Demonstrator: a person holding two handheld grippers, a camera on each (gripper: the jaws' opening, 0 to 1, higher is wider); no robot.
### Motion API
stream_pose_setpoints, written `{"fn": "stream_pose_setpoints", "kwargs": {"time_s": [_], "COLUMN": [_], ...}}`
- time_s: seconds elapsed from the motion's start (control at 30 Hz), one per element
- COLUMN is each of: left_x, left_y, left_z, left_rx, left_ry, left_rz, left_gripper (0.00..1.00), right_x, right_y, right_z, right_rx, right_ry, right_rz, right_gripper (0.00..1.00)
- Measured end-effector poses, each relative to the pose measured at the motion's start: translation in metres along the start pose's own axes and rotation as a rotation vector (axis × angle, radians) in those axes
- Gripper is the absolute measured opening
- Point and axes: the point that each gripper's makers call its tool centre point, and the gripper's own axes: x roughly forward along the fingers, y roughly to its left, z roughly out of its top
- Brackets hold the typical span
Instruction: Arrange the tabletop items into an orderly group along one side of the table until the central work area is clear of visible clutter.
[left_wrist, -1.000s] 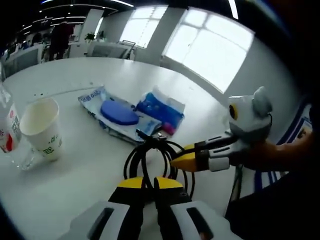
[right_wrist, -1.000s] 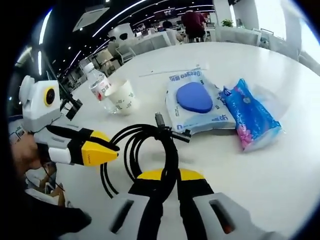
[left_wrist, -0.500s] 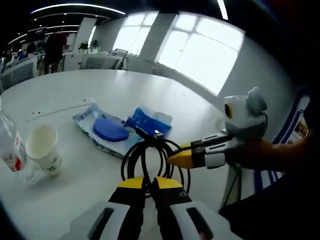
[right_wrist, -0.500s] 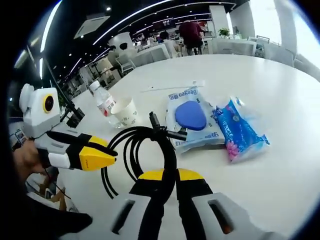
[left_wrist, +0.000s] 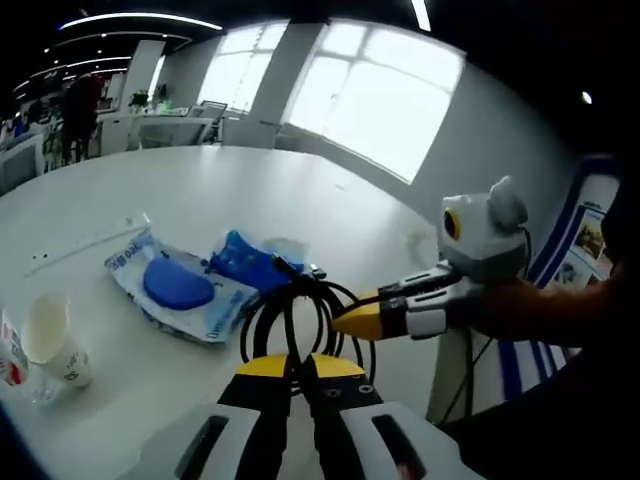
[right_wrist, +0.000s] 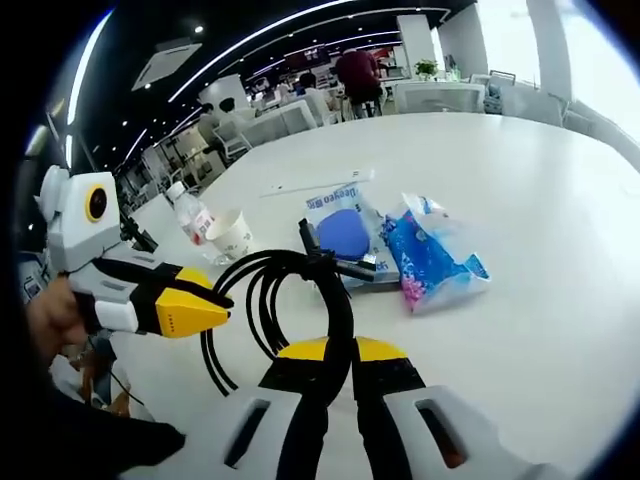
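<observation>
Comparing the present frames with those of a second before, the coiled black cable (right_wrist: 290, 300) was found raised well clear of the white table (right_wrist: 560, 260), where earlier it had hung just above the surface; the items on the table had shrunk in both views, consistent with the two hands having lifted together. The right gripper (right_wrist: 340, 352) was closed on the near strand of the cable coil, as seen in the right gripper view. The left gripper (left_wrist: 298, 362) had its yellow-tipped jaws drawn together with cable strands passing at the tips; whether it truly pinched a strand could not be confirmed, though the strands rose directly from between the tips. In the left gripper view the right gripper's tip (left_wrist: 352, 320) entered from the right and met the coil's side. On the table lay the wet-wipe pack with the blue lid (right_wrist: 342, 232), the blue tissue packet (right_wrist: 425, 262) touching it on the right, and, farther left, the paper cup (right_wrist: 231, 235) just beside the plastic water bottle (right_wrist: 190, 213). In judgement, the cable had been taken off the central area and was in carriage; its placement along one side, and the regrouping of the remaining four items, were not yet done.
</observation>
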Motion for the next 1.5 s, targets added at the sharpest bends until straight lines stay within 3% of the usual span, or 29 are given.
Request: {"fn": "stream_pose_setpoints", "kwargs": {"time_s": [0.43, 0.7, 1.2, 1.5], "left_x": [0.029, 0.052, 0.086, 0.097], "left_y": [-0.02, -0.033, -0.026, -0.02], "left_z": [0.007, -0.003, -0.025, -0.025], "left_rx": [0.032, 0.049, 0.027, -0.012], "left_ry": [0.018, 0.09, 0.2, 0.208], "left_rz": [-0.065, -0.11, -0.127, -0.119], "left_gripper": [0.04, 0.05, 0.05, 0.05], "right_x": [-0.015, -0.012, 0.006, 0.015], "right_y": [-0.036, -0.059, -0.076, -0.079], "right_z": [-0.005, -0.02, -0.054, -0.061], "right_rx": [0.038, 0.053, 0.135, 0.153], "right_ry": [-0.004, 0.028, 0.127, 0.132], "right_rz": [-0.071, -0.107, -0.122, -0.153], "right_gripper": [0.03, 0.03, 0.03, 0.04]}}
